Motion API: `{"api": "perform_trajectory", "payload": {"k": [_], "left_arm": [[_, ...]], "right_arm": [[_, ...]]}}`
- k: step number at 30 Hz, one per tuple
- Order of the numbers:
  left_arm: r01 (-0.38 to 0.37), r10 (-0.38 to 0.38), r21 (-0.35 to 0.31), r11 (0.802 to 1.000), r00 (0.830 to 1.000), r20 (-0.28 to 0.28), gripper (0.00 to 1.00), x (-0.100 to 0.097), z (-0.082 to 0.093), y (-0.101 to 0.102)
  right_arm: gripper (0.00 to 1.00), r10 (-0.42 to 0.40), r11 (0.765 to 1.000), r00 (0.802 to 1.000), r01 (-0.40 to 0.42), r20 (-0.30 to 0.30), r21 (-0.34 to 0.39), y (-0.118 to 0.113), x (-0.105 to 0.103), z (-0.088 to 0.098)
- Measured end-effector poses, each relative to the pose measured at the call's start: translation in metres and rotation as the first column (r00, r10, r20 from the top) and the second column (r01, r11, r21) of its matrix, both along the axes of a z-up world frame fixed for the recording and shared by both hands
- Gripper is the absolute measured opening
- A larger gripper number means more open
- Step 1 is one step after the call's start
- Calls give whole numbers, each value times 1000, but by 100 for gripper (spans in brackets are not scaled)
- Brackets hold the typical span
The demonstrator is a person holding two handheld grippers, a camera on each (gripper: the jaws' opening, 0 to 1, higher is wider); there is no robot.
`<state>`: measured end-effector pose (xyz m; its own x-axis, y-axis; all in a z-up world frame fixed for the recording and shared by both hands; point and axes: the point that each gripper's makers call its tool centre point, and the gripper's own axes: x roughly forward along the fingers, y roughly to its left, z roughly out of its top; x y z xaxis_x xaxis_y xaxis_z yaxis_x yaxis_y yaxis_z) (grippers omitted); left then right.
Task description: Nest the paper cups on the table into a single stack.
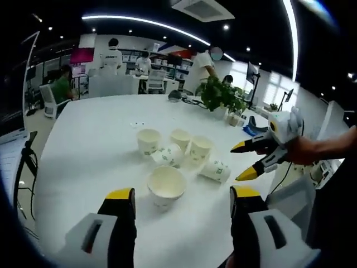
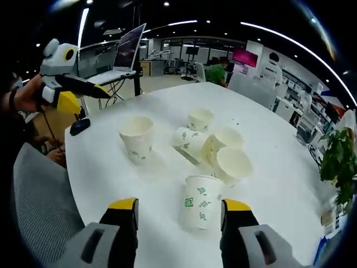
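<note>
On the desk (image 1: 83, 145) six loose cups (image 2: 198, 148) lie clustered, none nested; I judge the first pick not yet made. My left gripper (image 1: 182, 201) and right gripper (image 2: 178, 209) hover with jaws wide, empty. Next: close on the nearest cup (image 2: 201, 209). A plant (image 1: 222, 95) stands well clear.

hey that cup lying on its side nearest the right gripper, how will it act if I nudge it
The cup lying on its side probably rolls in a curve, since it tapers. It looks like thin, empty paper, so likely light and easily crushed.
</note>
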<state>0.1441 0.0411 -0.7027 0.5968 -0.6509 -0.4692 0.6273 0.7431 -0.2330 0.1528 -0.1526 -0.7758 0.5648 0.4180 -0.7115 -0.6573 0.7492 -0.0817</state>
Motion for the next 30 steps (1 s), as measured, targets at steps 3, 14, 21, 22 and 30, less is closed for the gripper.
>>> {"api": "perform_trajectory", "payload": {"k": [3,14,21,22,30], "left_arm": [[2,-2,0,1000,1000,2,67,-2,2,3],[9,-9,1,1000,1000,5,68,-11,1,7],[4,-4,5,1000,1000,-2,68,-16,0,8],[3,-3,4,1000,1000,-1,68,-16,0,9],[-14,13,-11,1000,1000,-5,68,-19,0,9]], "right_arm": [[59,-16,1000,1000,16,-15,-12,-4,4,-5],[58,-103,995,989,104,-103,2,-12,25,-29],[58,-116,993,984,116,-135,-12,-9,32,-37],[58,-120,993,983,119,-142,-14,-8,31,-36],[57,-122,992,975,117,-184,-38,-4,37,-53]]}}
